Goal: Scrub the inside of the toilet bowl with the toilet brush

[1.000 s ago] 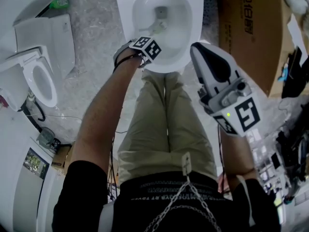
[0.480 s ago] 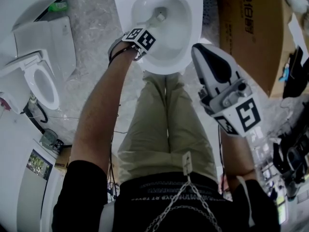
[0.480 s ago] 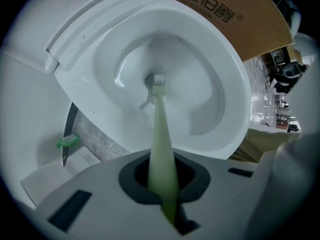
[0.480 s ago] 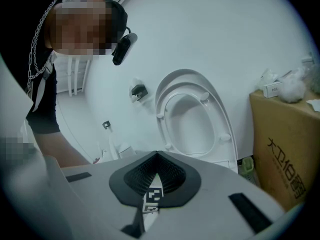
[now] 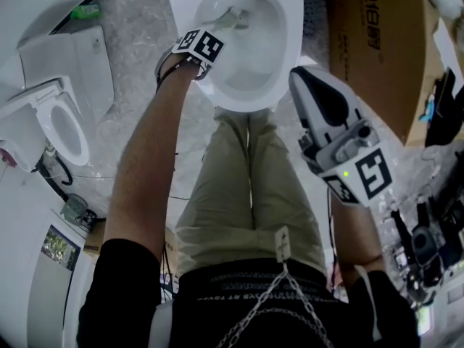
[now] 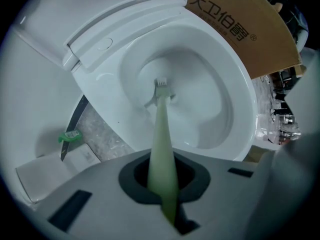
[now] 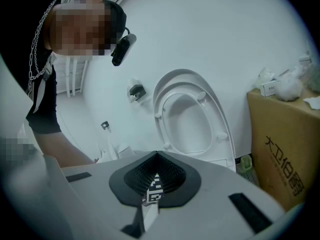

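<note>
The white toilet bowl (image 5: 286, 64) stands at the top of the head view, straight ahead of the person's legs. My left gripper (image 5: 206, 38) is over its left rim, shut on the pale green handle of the toilet brush (image 6: 161, 134). The brush head (image 6: 161, 86) is down inside the bowl (image 6: 235, 114), against the back wall near the drain. In the head view the brush (image 5: 230, 17) shows at the bowl's far side. My right gripper (image 5: 304, 78) is held up to the right of the bowl, jaws shut with nothing in them, facing the raised toilet seat (image 7: 192, 119).
A large cardboard box (image 5: 377, 42) stands right of the toilet. A second toilet seat unit (image 5: 61, 122) lies on the floor at left, with a green item (image 5: 87, 8) beyond it. Cables and equipment crowd the lower right (image 5: 428, 245).
My left gripper has moved farther along the bowl's left rim, pushing the brush head from the middle of the bowl to its back. The right gripper has stayed put.
</note>
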`<state>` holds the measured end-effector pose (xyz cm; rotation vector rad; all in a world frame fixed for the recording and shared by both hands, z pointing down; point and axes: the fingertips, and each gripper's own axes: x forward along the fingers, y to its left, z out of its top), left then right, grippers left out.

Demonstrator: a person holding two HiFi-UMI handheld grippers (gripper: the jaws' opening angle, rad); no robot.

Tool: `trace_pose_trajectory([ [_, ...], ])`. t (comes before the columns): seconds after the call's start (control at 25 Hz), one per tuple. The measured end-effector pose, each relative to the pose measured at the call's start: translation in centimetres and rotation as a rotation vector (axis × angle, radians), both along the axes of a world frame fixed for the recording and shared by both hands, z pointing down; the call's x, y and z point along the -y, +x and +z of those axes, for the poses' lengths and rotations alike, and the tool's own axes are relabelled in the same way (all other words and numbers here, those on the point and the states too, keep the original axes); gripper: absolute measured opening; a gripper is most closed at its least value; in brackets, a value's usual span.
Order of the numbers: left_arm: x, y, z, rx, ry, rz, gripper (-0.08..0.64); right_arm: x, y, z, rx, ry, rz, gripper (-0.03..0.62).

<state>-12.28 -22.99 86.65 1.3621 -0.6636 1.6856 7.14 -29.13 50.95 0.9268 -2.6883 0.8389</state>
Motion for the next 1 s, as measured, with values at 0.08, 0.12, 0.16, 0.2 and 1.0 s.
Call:
trace_pose_trajectory([
  [0.08,0.1,0.5,0.1,-0.013,0.007,-0.02,0.002,0.0,0.3,0.1,-0.004,0.002,0.006,-0.009],
  [0.12,0.0,0.8,0.1,-0.021,0.011,-0.031,0.002,0.0,0.5,0.2,-0.005,-0.001,0.01,-0.009],
  [0.16,0.0,1.2,0.2,-0.03,0.016,-0.042,0.002,-0.1,0.7,0.3,-0.005,-0.006,0.015,-0.009],
  [0.2,0.0,1.6,0.3,-0.04,0.021,-0.052,0.002,-0.2,0.9,0.3,-0.004,-0.012,0.021,-0.009],
  [1.0,-4.0,7.9,0.6,-0.125,-0.016,0.075,0.002,-2.3,3.1,0.3,-0.004,-0.023,0.017,-0.009],
])
